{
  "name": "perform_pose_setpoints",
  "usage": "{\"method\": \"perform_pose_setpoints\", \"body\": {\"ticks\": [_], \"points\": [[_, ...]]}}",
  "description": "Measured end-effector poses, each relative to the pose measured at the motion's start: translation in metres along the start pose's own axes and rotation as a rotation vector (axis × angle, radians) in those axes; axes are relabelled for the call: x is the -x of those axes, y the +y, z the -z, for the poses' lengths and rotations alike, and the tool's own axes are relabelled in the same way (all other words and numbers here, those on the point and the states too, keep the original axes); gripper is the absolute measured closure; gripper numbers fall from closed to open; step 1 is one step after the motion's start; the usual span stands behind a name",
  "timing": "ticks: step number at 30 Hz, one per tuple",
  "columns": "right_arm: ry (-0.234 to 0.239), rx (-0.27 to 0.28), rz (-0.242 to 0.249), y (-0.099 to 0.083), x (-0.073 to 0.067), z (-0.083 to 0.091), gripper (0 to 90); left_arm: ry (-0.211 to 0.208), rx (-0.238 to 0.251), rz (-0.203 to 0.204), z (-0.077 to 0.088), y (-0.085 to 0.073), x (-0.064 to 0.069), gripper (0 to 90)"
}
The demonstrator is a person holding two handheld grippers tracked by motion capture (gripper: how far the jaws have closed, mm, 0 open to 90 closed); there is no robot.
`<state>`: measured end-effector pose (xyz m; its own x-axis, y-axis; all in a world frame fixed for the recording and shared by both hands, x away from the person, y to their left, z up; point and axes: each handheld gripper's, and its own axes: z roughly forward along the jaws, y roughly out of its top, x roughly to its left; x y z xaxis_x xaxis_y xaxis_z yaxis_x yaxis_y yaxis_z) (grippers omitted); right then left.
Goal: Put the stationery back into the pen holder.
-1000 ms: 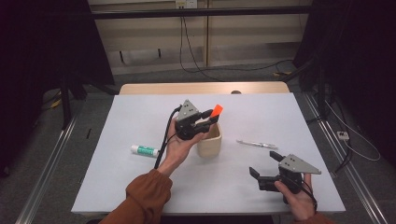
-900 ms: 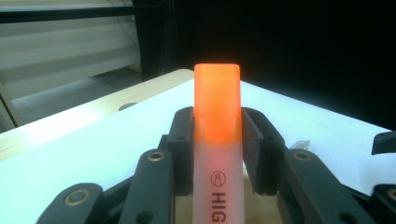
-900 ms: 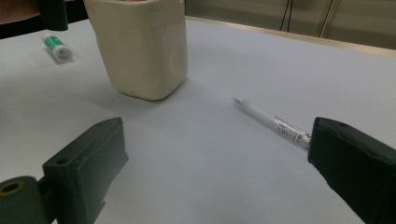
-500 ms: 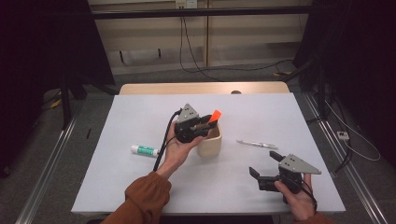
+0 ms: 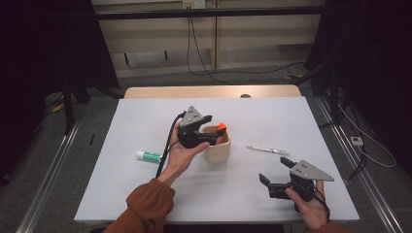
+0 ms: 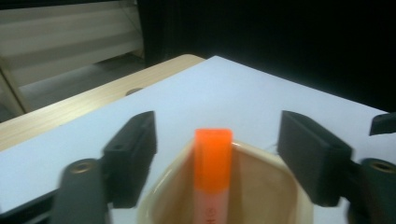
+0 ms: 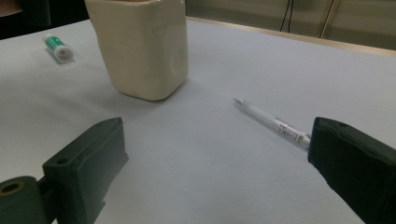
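Left gripper (image 5: pixel 214 131) jaws just opened, dropping the orange-capped highlighter (image 6: pixel 213 172) into the cream ceramic cup (image 5: pixel 217 151); right gripper (image 5: pixel 276 175) idled open.

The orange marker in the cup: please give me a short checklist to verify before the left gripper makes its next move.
1. Orange marker stands inside the cup: ok.
2. Left gripper jaws have just been opening; the marker is between them, pads clear of it: ok.
3. Cup upright: ok.
4. Marker resting stable against the cup wall: cannot tell.
5. Right gripper open, apart from the pen: ok.
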<state>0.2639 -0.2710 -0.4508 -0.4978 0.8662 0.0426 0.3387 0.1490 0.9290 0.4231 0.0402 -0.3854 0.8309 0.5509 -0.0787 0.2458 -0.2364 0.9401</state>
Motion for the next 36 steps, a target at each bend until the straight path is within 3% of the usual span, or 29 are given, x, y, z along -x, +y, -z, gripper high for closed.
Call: {"method": "perform_pose_setpoints", "body": {"ticks": [2,4,9,16,22,31,36], "points": [[-0.002,0.000,0.000,0.000,0.000,0.000,4.1,-0.004,-0.002,0.022,0.003,0.001,-0.002,15.3],[-0.001,0.000,-0.001,0.000,0.000,0.000,4.1,-0.008,-0.014,0.000,0.007,0.002,-0.004,10.4],[-0.002,-0.001,-0.001,0.000,0.000,0.000,4.1,0.003,-0.035,-0.001,0.017,0.004,-0.008,4.8],[-0.003,-0.001,0.001,0.000,0.000,0.000,4.1,0.006,-0.043,0.036,0.035,0.007,-0.017,3.9],[-0.002,-0.001,0.000,0.000,0.000,0.000,4.1,0.017,-0.053,0.029,0.055,0.006,-0.025,4.7],[-0.004,-0.002,-0.002,0.000,0.000,0.000,4.1,0.041,-0.088,0.048,0.085,-0.009,-0.047,6.0],[-0.006,-0.005,-0.001,0.000,-0.001,-0.001,4.1,0.057,-0.074,0.080,0.099,-0.016,-0.060,6.8]]}}
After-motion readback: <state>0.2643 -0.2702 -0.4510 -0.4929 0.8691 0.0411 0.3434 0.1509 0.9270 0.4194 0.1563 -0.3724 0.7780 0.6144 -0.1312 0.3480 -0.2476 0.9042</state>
